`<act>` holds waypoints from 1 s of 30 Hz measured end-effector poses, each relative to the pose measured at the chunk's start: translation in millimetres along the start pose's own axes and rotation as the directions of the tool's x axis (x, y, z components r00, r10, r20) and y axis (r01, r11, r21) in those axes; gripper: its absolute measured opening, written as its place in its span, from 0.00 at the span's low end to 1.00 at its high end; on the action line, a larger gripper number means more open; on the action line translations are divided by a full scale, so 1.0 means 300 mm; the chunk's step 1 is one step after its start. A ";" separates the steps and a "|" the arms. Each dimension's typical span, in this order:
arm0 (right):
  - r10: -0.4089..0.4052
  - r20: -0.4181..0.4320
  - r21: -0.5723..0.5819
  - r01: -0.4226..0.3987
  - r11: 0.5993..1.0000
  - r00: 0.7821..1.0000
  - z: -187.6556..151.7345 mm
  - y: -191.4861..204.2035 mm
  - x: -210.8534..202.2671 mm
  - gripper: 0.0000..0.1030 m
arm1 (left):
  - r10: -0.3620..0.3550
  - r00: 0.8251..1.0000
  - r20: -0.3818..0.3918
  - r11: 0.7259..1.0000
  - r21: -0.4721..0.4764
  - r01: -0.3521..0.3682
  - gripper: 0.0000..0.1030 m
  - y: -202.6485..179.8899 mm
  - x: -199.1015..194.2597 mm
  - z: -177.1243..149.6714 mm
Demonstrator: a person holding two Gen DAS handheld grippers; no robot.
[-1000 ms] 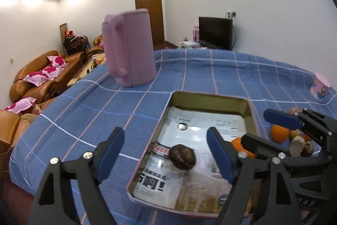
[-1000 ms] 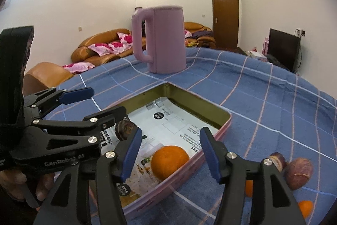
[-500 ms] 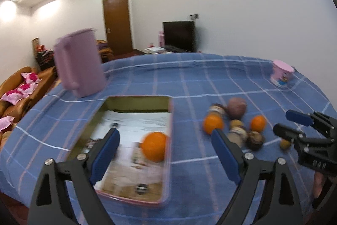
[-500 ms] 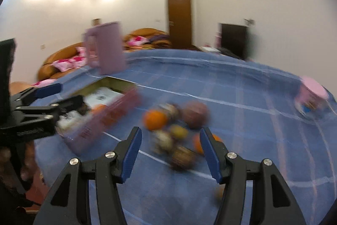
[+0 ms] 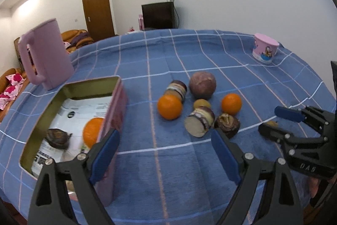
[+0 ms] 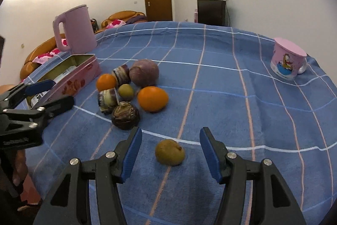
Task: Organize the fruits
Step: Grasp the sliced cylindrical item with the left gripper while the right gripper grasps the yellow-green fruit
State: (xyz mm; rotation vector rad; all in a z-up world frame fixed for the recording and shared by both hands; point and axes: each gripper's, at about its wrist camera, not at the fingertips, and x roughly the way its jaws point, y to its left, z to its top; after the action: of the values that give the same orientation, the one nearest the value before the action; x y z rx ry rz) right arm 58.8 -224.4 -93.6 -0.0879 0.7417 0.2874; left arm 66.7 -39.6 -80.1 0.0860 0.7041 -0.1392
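A pink tin tray point(image 5: 118, 98) lined with printed paper holds an orange point(image 5: 91, 132) and a dark round fruit point(image 5: 58, 138); it also shows in the right wrist view point(image 6: 84, 77). Right of it lies a cluster of fruits: two oranges point(image 5: 169, 107) point(image 5: 231, 103), a big purple fruit point(image 5: 202, 84), cut purple pieces point(image 5: 199, 121) and a dark fruit point(image 6: 125, 115). A small brown-green fruit point(image 6: 170, 152) lies alone between the fingers of my open, empty right gripper point(image 6: 170, 153). My left gripper point(image 5: 164, 157) is open and empty, near the tray's right wall.
A pink kettle point(image 5: 45, 56) stands behind the tray. A pink cartoon mug point(image 6: 287, 61) stands at the far right. A blue checked cloth point(image 6: 210, 56) covers the table. Sofas, a door and a TV are beyond.
Both grippers have swung right, away from the tray and toward the fruit cluster. The right gripper now straddles the small brown-green fruit. Both stay open.
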 end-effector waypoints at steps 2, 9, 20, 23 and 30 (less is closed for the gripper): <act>0.020 -0.034 -0.004 -0.020 1.000 0.999 -0.001 0.000 0.018 0.48 | -0.010 1.000 -0.011 1.000 -0.005 0.010 0.87 -0.005 0.010 0.002; 0.024 -0.069 -0.027 -0.026 0.999 0.997 -0.004 0.017 0.040 0.30 | -0.067 0.997 -0.036 0.998 -0.001 0.067 0.74 -0.030 0.041 0.022; 0.034 -0.031 0.011 -0.034 0.999 0.999 -0.005 -0.003 0.014 0.30 | -0.137 0.983 -0.119 0.991 -0.020 0.136 0.58 -0.051 0.135 0.053; 0.033 -0.026 0.012 -0.033 0.999 0.999 -0.005 -0.005 0.012 0.30 | -0.144 0.982 -0.122 0.990 -0.016 0.143 0.57 -0.060 0.143 0.063; 0.023 -0.027 -0.002 -0.023 1.000 0.999 -0.007 0.005 0.010 0.30 | -0.173 0.976 -0.130 0.985 -0.017 0.172 0.45 -0.066 0.173 0.062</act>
State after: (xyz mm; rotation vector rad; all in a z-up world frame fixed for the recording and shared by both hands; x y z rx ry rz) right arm 59.1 -222.7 -97.3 -0.0857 0.7696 0.3094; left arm 114.6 -66.7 -100.3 0.0290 0.8432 -0.3001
